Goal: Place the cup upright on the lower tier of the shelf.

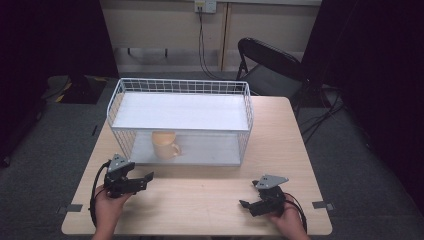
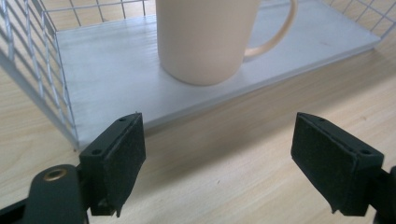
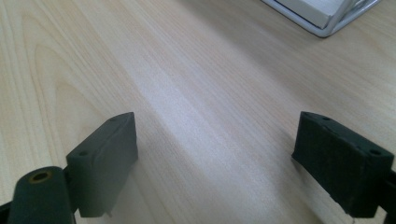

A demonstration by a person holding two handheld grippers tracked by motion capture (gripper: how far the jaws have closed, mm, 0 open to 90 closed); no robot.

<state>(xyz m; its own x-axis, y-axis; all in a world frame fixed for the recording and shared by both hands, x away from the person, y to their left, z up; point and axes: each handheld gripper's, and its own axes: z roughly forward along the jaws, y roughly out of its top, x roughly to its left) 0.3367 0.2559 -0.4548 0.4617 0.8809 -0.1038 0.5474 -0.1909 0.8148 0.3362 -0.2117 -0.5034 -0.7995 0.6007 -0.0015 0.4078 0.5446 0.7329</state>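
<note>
Facing a cream mug (image 2: 205, 37) with the left gripper (image 1: 131, 181) spread wide and holding nothing.

Standing upright at centre frame of the high view, on the lower shelf of the white wire rack (image 1: 180, 85), near the open front edge, handle swung toward frame right. Parked low right on the wooden table (image 1: 200, 200), right gripper (image 1: 256, 198) likewise gaping and empty, well apart from the rack. Likely trouble ahead: clipping the upper shelf or the side mesh on the way in, or nudging the mug deeper and tipping it through an off-centre pinch near the handle.
</note>
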